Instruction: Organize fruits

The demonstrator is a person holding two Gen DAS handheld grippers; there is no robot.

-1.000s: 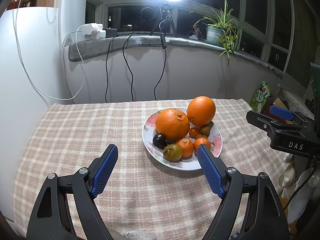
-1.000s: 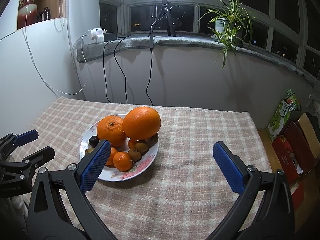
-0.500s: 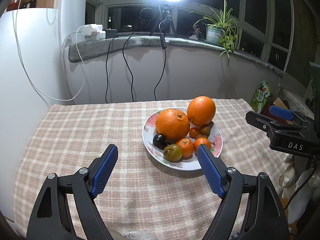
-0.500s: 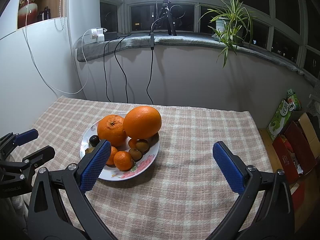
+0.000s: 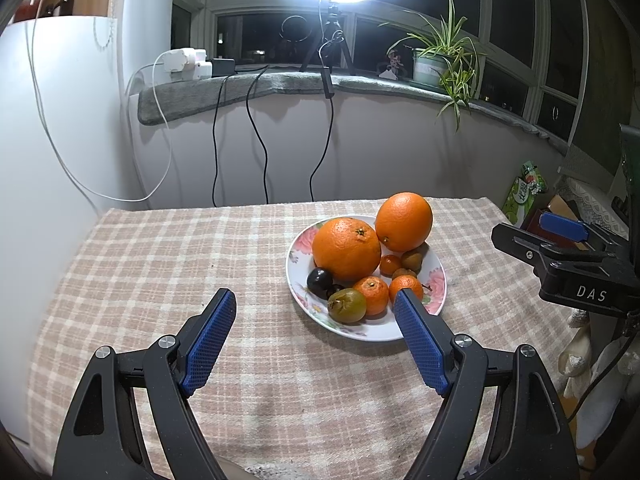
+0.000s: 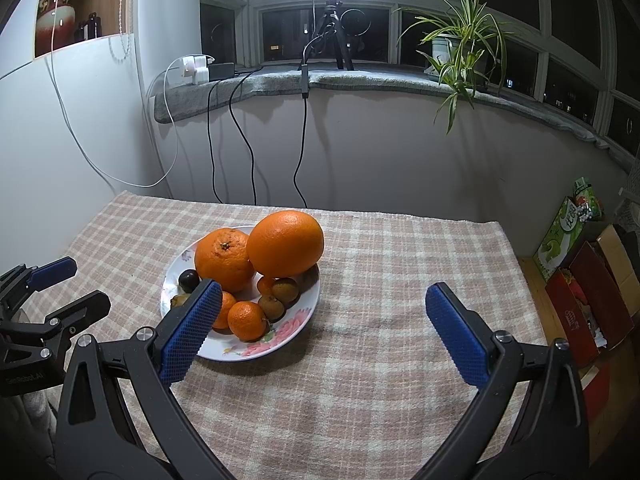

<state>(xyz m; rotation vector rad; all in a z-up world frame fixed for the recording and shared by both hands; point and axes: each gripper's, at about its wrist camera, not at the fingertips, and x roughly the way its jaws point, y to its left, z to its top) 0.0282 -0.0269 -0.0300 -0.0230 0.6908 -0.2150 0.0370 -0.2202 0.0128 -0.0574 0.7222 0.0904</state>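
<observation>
A white floral plate [image 5: 372,330] [image 6: 280,340] sits on the checked tablecloth and holds two big oranges [image 5: 346,249] [image 6: 285,243], small tangerines [image 5: 372,290] [image 6: 246,320], a dark plum [image 5: 319,281] [image 6: 188,280], a greenish fruit [image 5: 346,305] and small brown fruits [image 6: 285,289]. My left gripper [image 5: 314,300] is open and empty, just short of the plate's near left side. My right gripper [image 6: 320,294] is open and empty, with its left finger over the plate's near edge. Each gripper shows at the edge of the other's view.
The table [image 5: 160,248] ends at a white wall with hanging cables [image 6: 236,148]. A windowsill holds a ring light tripod [image 6: 334,20] and a potted plant [image 6: 456,48]. Boxes [image 6: 576,280] stand on the floor to the right of the table.
</observation>
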